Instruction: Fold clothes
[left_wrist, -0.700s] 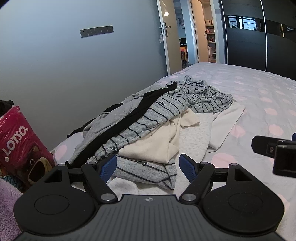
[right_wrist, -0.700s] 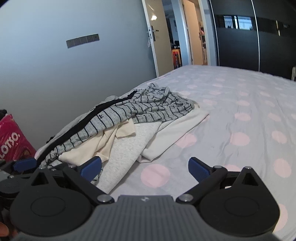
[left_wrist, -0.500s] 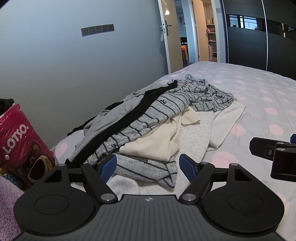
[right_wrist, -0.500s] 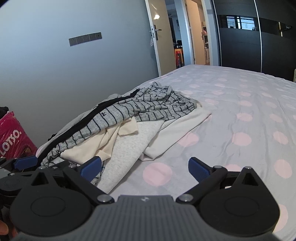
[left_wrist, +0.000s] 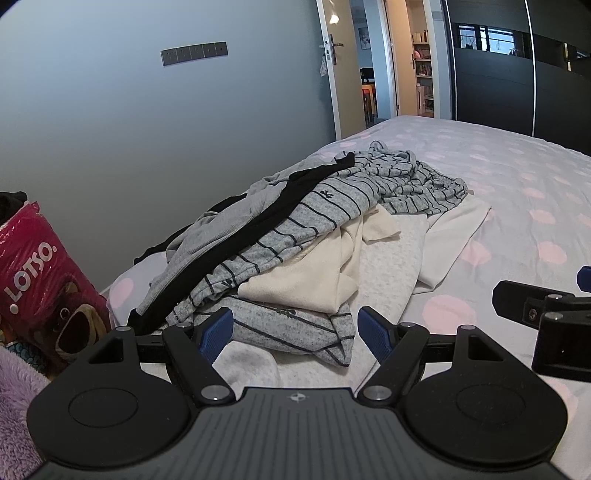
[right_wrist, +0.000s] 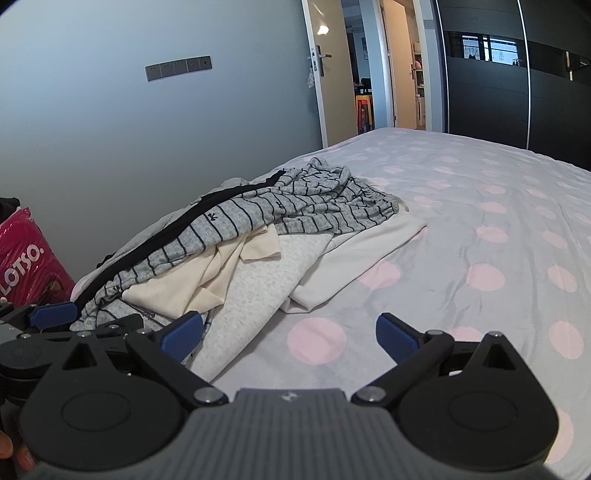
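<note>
Both grippers have drifted slightly back from the bed (right_wrist: 480, 206), where the clothes pile (left_wrist: 325, 236) lies untouched at its left edge. Left gripper (left_wrist: 295, 330) and right gripper (right_wrist: 290, 332) hold their fingers spread and empty; I think it is best to take only the top striped garment (left_wrist: 332, 206) by one free edge and to lift it slowly.

Unfolded clothes heaped on the bed's left side.
We note a grey dark-striped knit garment (left_wrist: 332, 206) crumpled on top, over a cream top (left_wrist: 310, 277), pale grey fleece (left_wrist: 388, 258) and white cloth (left_wrist: 454, 236).
</note>
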